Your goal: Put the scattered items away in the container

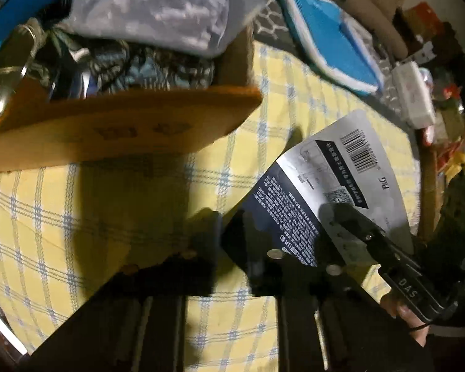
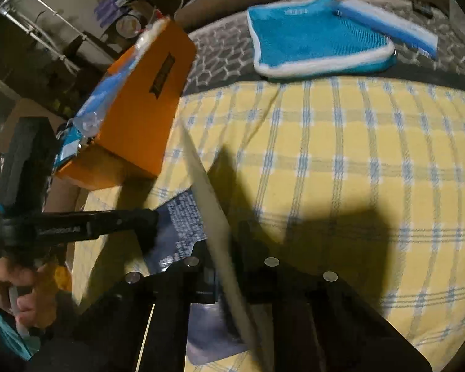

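At far left in the left wrist view, an open orange cardboard box (image 1: pixel 121 130) sat on the yellow cloth with blue-and-white checks (image 1: pixel 108 217). It was already crowded: a clear plastic bag of small white pieces (image 1: pixel 158 15) lay on top, dark patterned fabric (image 1: pixel 145 68) below it. We could not identify the rest.

Moving right, our left gripper (image 1: pixel 229 241) hung low over the cloth, its fingers standing apart. One corner of a flat white-and-navy printed card package with a barcode (image 1: pixel 341 179) reached between them, but we saw no clamp on it.

Further right, our right gripper (image 1: pixel 341 217) came in from the lower right and was closed on that package, holding it tilted above the cloth, just right of the box and outside it. In the right wrist view the package (image 2: pixel 220 226) showed edge-on, running between that gripper's (image 2: pixel 229 279) fingers, with the left tool's black arm beside it.

At the far side, on a grey patterned cover (image 2: pixel 220 59), lay a blue pad with white trim (image 2: pixel 319 37), well apart from the box.
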